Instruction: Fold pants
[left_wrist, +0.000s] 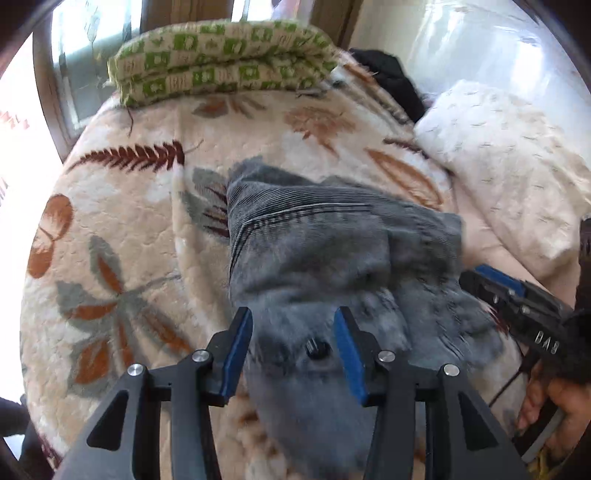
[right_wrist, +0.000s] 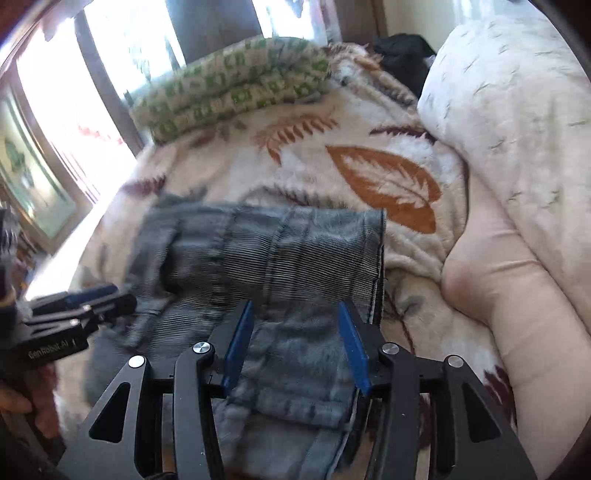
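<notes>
both jaws parted, empty, over the folded grey corduroy pants (right_wrist: 280, 251); snagging a layer would undo the fold.

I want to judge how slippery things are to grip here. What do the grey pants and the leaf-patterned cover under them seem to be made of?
The grey ribbed pants look like corduroy: fine parallel ridges run across the cloth, matte, with stitched seams; a fuzzy inner face shows, perhaps fleece lining. The cream leaf-patterned blanket looks like plush fleece: a thick, tufted pile with soft, blurred print edges. Exact fibres cannot be told.
</notes>
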